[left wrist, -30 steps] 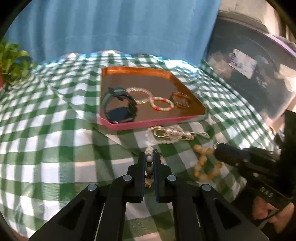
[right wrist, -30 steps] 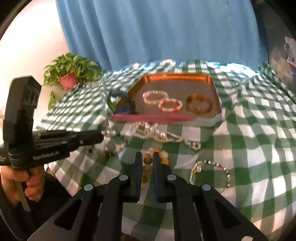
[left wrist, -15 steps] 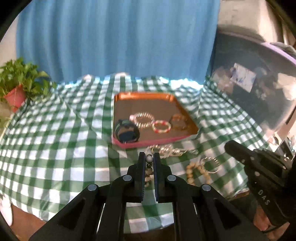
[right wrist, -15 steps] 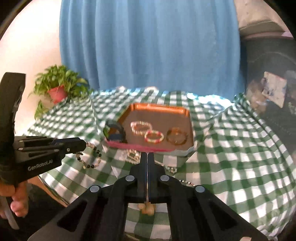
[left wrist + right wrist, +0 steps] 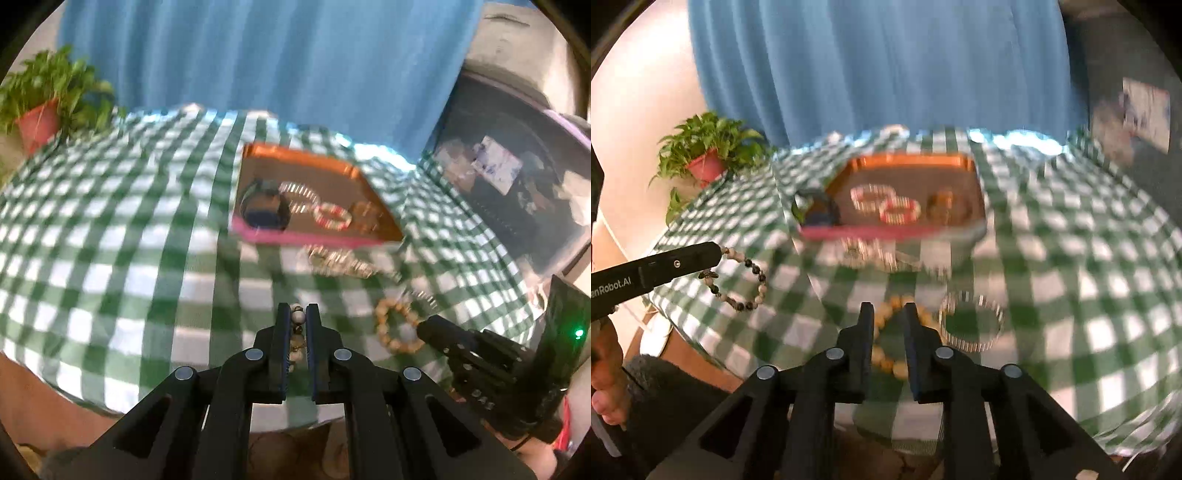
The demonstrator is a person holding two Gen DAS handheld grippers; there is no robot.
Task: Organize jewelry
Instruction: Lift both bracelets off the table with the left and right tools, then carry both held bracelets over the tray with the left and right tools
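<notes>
My left gripper [image 5: 298, 316] is clamped on a black-and-white beaded bracelet [image 5: 746, 282]; one white bead sits pinched at its tips, and the rest of the loop dangles free below, clear of the checked tabletop [image 5: 110, 240]. My right gripper [image 5: 889, 314] is opening, its jaws parted with nothing pressed between them; a tan wooden bead bracelet [image 5: 892, 332] lies on the tabletop right under and between its fingers. Just to the right of that gripper lies a thin silvery bracelet [image 5: 971, 325]. Ahead of both grippers sits the orange tray [image 5: 912, 160], holding a dark watch [image 5: 816, 210], two beaded bangles and a brown one. Between the tray and my right gripper a blurred chain piece [image 5: 879, 254] rests on the tabletop.
</notes>
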